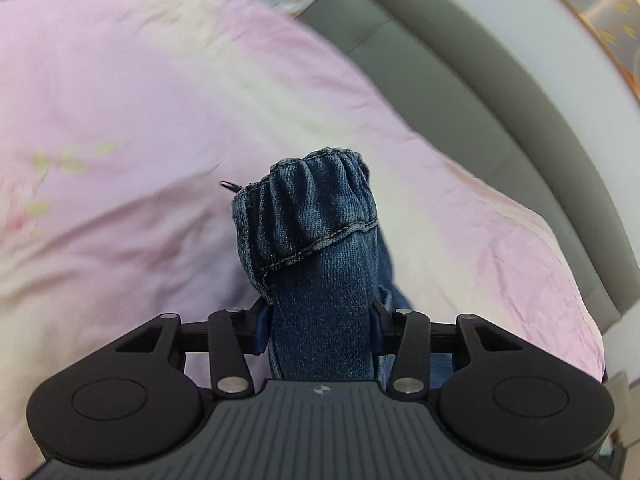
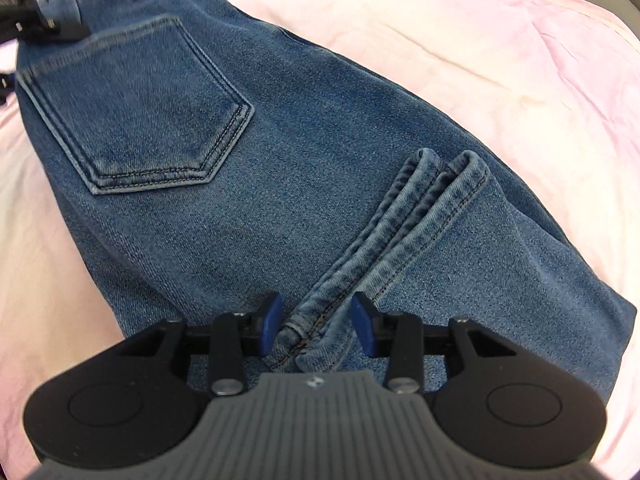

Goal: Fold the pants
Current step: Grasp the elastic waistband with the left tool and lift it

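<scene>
Bunched denim waistband (image 1: 316, 216) sits clamped in the left gripper (image 1: 318, 332). Right gripper (image 2: 316, 330) fingers stand narrow around the hems (image 2: 404, 236), seemingly gripping. Jeans (image 2: 280, 168) lie folded mid-bed (image 2: 500, 40); next, probably another fold.

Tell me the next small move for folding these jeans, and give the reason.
Probably carry the left gripper across to fold the jeans over. It is shut on a bunched waistband, lifted off the pink sheet, while the right gripper straddles the stacked leg hems.
</scene>
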### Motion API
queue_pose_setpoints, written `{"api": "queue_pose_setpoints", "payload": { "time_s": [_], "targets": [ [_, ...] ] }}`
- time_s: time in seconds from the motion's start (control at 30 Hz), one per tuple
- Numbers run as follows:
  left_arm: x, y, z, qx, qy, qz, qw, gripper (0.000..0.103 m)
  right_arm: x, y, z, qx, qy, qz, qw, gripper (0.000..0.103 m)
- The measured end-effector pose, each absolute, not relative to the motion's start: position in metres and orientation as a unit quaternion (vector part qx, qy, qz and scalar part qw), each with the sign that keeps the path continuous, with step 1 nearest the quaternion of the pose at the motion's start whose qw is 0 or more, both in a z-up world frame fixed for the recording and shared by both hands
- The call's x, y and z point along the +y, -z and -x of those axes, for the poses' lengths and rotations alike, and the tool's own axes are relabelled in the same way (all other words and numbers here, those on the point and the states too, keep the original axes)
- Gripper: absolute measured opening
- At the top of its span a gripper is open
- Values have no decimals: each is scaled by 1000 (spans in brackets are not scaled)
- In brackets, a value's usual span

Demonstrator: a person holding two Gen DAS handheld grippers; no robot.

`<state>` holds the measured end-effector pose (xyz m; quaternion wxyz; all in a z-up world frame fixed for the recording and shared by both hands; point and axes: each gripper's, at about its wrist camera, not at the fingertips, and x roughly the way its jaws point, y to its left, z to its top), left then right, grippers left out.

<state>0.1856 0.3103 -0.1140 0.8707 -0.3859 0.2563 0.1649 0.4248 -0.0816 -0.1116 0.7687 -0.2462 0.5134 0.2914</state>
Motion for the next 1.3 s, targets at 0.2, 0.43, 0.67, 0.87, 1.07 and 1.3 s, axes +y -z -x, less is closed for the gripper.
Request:
{"api": "queue_pose_setpoints", "payload": {
  "time_s": [0.2, 0.43, 0.67, 0.87, 1.07, 1.3],
  "targets": [
    [232, 50, -195, 231, -104, 233, 939, 51, -111, 90, -432, 521, -292, 180, 782, 36],
    [110, 48, -222, 247, -16, 36, 968, 50, -177, 55, -442, 505, -240, 178, 810, 41],
    [26, 94, -247, 307, 90, -92, 943, 50, -229, 59, -436, 525, -197, 187, 807, 41],
    [-10, 123, -267, 351, 112, -130, 921, 53, -261, 68, -423, 541, -182, 192, 798, 41],
    [-1, 108, -276, 370, 156, -71, 913, 70, -280, 60, -417, 542, -173, 190, 800, 42],
    [50, 77, -266, 349, 176, 31, 920, 75, -271, 31, -408, 518, -172, 186, 817, 48]
  ]
}}
